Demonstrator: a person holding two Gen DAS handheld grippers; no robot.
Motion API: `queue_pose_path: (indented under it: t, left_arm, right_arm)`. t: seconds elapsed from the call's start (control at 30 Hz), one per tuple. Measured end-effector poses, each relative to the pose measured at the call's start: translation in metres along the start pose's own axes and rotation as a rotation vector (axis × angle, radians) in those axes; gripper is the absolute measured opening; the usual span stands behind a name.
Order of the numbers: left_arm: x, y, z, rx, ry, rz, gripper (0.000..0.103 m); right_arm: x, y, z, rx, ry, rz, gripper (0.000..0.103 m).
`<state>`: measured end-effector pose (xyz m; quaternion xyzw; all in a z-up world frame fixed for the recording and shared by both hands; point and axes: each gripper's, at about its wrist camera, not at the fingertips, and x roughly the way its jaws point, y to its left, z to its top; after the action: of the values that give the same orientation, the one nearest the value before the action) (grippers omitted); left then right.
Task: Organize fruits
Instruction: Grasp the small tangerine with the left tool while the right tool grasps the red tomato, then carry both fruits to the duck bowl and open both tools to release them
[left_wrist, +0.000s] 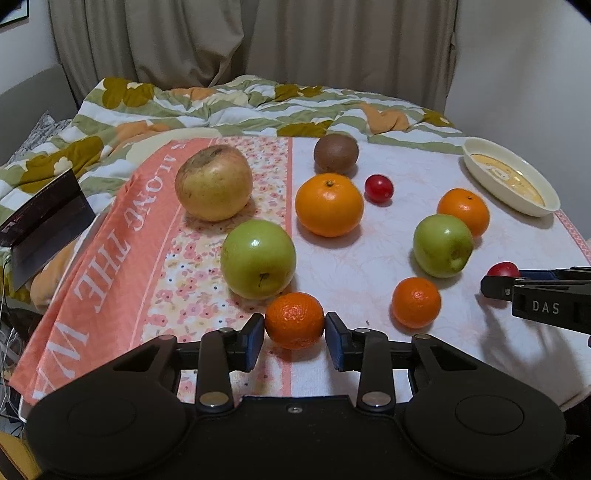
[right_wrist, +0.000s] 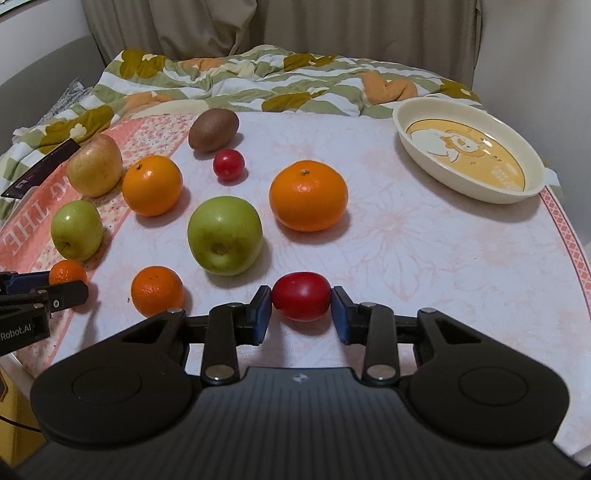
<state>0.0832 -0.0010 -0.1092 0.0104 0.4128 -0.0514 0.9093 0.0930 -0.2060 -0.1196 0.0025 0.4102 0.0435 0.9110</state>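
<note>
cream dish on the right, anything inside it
No fruit lies in the cream dish: the right wrist view shows only a yellow cartoon print on its bottom. The near wall hides a thin strip of the floor just behind it.

open cloth (right_wrist: 424, 258) right of the green apple (right_wrist: 224, 236) and orange (right_wrist: 308, 195), up to the dish (right_wrist: 469, 184)

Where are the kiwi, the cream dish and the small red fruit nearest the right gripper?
kiwi (right_wrist: 213, 130), right wrist view, middle of its brown skin.
cream dish (right_wrist: 476, 189), right wrist view, near outer wall.
small red fruit (right_wrist: 301, 301), right wrist view, centre of its front.
</note>
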Motion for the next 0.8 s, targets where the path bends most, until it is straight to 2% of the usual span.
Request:
queue_pose_path:
  t: [0.47, 0.8]
  left_arm:
    - [-0.054, -0.001, 0.037, 0.033, -0.084, -0.058, 0.039]
    - [-0.084, -0.046, 0.076, 0.041, -0.164, -0.054, 0.04]
  right_arm:
    - [-0.065, -0.006, 0.025, 0.049, -0.062, -0.03, 0.05]
    - [-0.107, -0.061, 0.056, 0.077, -0.114, -0.047, 0.05]
